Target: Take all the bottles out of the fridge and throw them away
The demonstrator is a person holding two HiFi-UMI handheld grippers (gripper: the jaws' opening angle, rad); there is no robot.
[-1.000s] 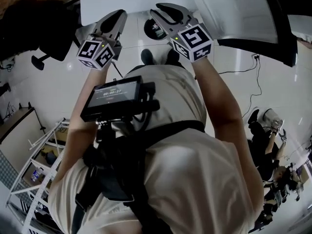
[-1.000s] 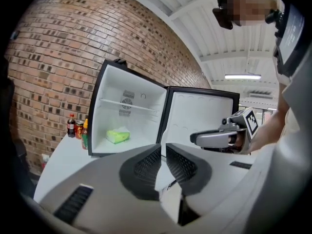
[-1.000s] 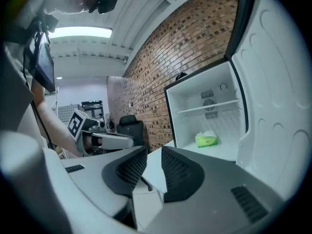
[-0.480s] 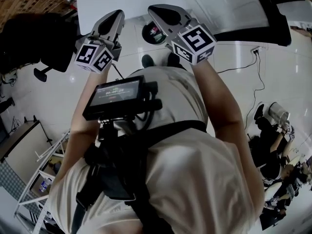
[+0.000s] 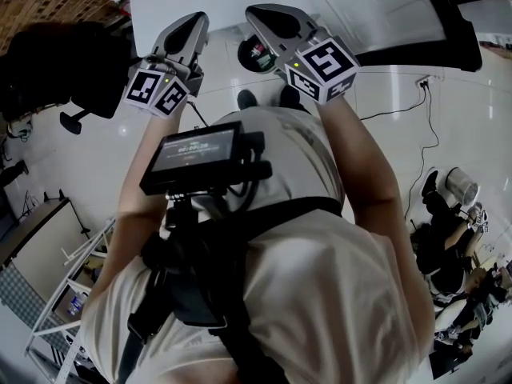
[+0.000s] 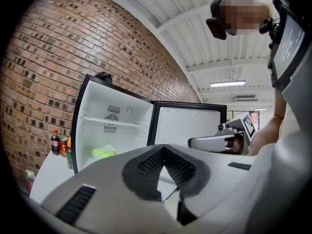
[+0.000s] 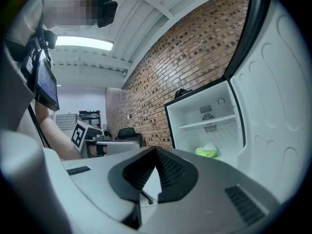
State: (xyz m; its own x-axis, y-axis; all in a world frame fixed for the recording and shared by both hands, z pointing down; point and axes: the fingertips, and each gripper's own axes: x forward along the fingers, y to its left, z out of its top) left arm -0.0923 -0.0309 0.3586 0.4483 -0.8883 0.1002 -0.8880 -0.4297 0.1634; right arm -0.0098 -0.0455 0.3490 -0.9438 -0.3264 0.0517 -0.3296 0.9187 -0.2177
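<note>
The small fridge stands open, its door swung to the right. No bottle shows inside it, only a green pack on its floor. A dark cola bottle and other drinks stand on the white top left of the fridge. My left gripper is raised towards the fridge, its jaws closing with nothing between them. My right gripper is shut and empty beside it. In the head view the left gripper and right gripper point forward over the floor.
A round bin with some waste in it stands on the tiled floor just ahead of my feet. A black office chair is at the left. A wire rack stands behind at the left, and a cable runs across the floor at the right.
Both grippers stay held out before the fridge, shifted only slightly. The bin has come a little more into sight between them.
</note>
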